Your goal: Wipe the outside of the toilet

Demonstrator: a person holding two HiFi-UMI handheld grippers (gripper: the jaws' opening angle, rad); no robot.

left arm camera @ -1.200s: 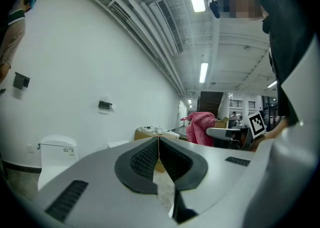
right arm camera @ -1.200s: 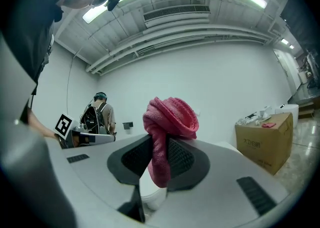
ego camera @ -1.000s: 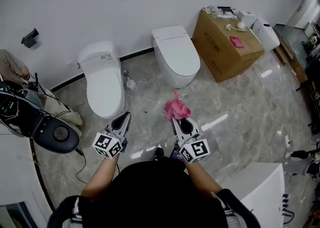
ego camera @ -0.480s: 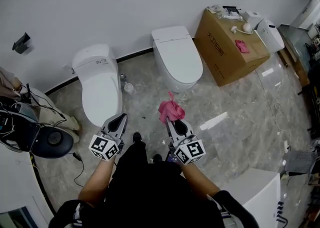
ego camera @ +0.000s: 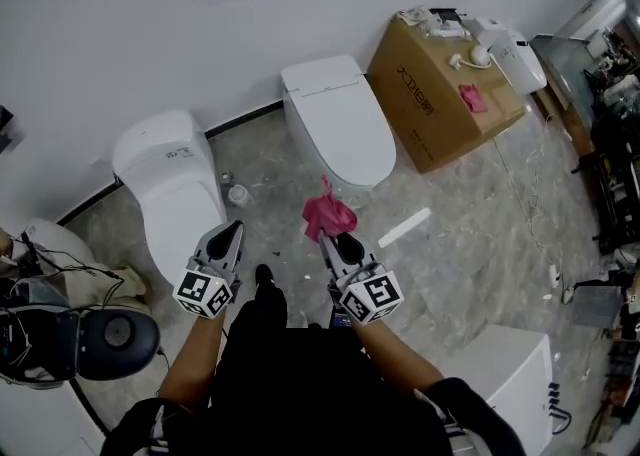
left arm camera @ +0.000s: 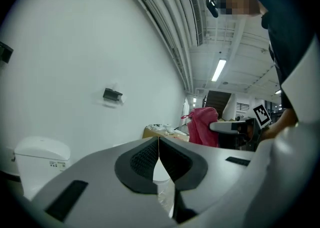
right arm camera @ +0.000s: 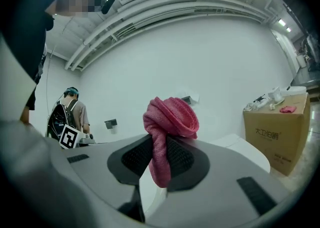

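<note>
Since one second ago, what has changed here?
The person stepped forward: one shoe now shows further ahead, near the left gripper. Nothing was taken or released. The right gripper stays shut on the pink cloth; the left stays shut and empty.

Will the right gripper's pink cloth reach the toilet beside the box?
Probably yes. The right gripper, shut on the pink cloth, points at that toilet, with only floor between.

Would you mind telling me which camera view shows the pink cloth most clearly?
The right gripper view: the pink cloth sits close up, bunched and clamped in the right gripper. The head view shows it small, from above; the left gripper view, from the side, farther off.
</note>
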